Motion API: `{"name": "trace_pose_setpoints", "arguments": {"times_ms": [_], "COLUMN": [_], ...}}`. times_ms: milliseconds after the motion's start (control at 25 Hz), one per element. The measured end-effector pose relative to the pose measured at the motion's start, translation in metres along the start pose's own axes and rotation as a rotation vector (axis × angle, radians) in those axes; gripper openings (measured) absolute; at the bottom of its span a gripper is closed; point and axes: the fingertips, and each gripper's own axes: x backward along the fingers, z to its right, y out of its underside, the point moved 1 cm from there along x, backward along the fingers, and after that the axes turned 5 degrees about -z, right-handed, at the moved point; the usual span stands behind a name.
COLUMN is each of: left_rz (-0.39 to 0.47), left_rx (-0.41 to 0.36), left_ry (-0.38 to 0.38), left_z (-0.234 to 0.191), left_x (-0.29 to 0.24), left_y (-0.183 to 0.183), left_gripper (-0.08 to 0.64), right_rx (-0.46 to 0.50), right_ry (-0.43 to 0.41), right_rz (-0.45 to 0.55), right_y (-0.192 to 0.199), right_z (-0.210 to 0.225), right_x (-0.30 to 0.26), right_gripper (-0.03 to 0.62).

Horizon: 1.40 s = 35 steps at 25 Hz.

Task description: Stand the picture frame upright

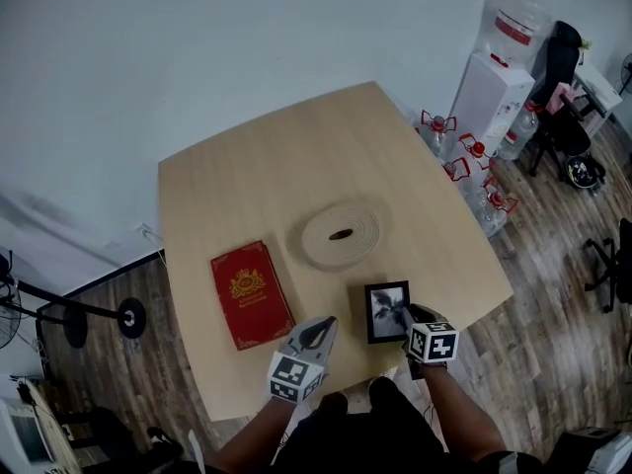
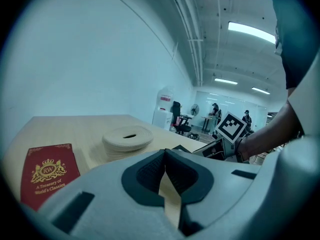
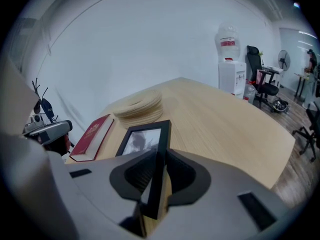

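A black picture frame [image 1: 386,311] with a grey photo is near the table's [image 1: 257,166] front right edge. In the right gripper view the right gripper [image 3: 156,176] is shut on the frame's [image 3: 145,139] right-hand side bar. The frame slopes away from the jaws, its far end down toward the tabletop. From the head view, the right gripper [image 1: 403,316] sits over the frame's near right corner. My left gripper [image 1: 321,330] hovers just left of the frame, pointing at the table's middle. Its jaws [image 2: 164,154] are shut and hold nothing.
A red hardcover book [image 1: 252,292] lies left of the frame, and a beige coiled disc [image 1: 341,235] sits behind it. Off the table's right side are a white water dispenser [image 1: 494,87], several water bottles [image 1: 464,156] on the floor and office chairs [image 1: 563,67].
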Motion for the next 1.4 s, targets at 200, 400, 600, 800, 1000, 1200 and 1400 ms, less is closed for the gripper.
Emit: {"name": "trace_pose_setpoints", "arguments": {"times_ms": [200,400,600,800,1000,1200,1400], "left_rz": [0.024,0.04,0.057,0.072,0.07,0.068,0.056], "left_rx": [0.008,0.032,0.05,0.066,0.087,0.102,0.114], "left_ry": [-0.052,-0.114,-0.177,-0.232,-0.278,-0.309,-0.32], "left_z": [-0.004,-0.015,-0.025,-0.032,-0.037,-0.039,-0.038], "left_x": [0.012,0.028,0.043,0.054,0.067,0.073,0.071], "left_y": [-0.006,-0.009,-0.009,-0.01,-0.005,-0.002,0.001], "left_gripper": [0.003,0.003,0.003,0.003,0.003,0.003,0.003], "right_rx": [0.044,0.098,0.139,0.175,0.194,0.21,0.209], "right_ry": [-0.036,-0.085,-0.131,-0.158,-0.167,-0.169,-0.161], "right_rz": [0.018,0.041,0.064,0.061,0.041,0.018,-0.013], "right_y": [-0.019,-0.046,-0.069,-0.084,-0.089,-0.088,-0.083], "right_z": [-0.011,-0.032,-0.05,-0.06,-0.064,-0.061,-0.054], "right_x": [-0.005,-0.013,-0.018,-0.028,-0.041,-0.049,-0.06], "right_gripper": [0.069,0.069,0.069,0.069,0.068,0.068,0.067]}}
